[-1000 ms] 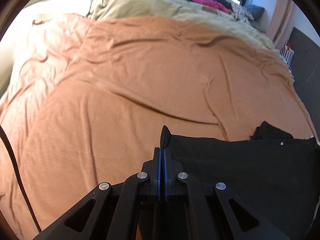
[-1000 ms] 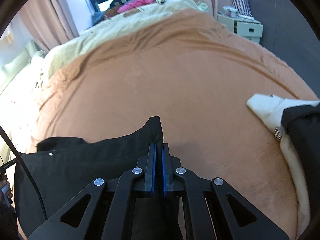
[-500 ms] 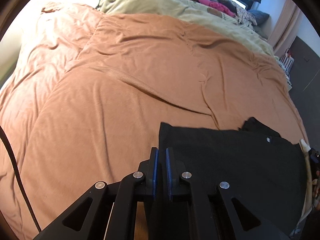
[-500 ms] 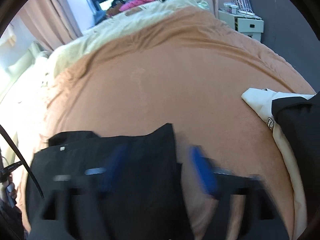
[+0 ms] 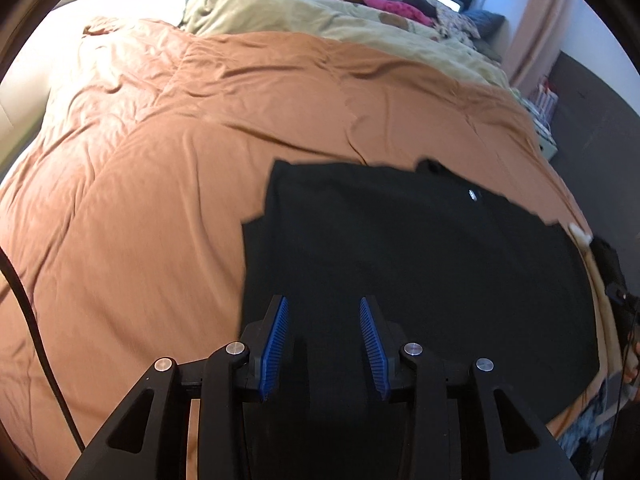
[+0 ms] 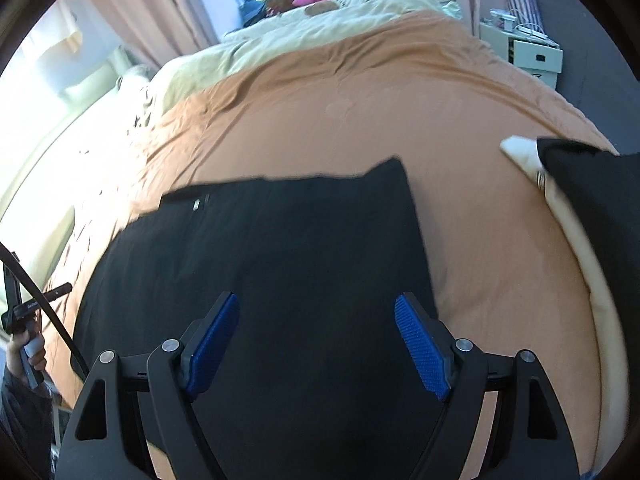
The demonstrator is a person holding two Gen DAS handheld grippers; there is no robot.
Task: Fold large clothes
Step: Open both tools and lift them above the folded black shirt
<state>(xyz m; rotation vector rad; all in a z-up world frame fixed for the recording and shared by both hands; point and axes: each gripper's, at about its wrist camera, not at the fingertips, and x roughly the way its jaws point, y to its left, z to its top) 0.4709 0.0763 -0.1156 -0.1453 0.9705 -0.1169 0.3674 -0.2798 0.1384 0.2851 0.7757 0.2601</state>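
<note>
A large black garment (image 5: 420,248) lies flat on the orange bed cover (image 5: 180,140), folded over with a small white label near its far edge. It also shows in the right wrist view (image 6: 280,248). My left gripper (image 5: 323,308) is open and empty, above the garment's near left part. My right gripper (image 6: 316,304) is open wide and empty, above the garment's near right part. Neither gripper holds any cloth.
A cream and black pile of clothes (image 6: 580,184) lies at the bed's right edge. A beige duvet (image 5: 320,20) and pink items lie at the far end by the window. A white drawer unit (image 6: 532,52) stands right of the bed. A black cable (image 5: 36,340) hangs at left.
Both grippers were shut on the black garment's corners a second ago. They have opened, let go and drawn back and up. The garment now lies flat on the bed.
</note>
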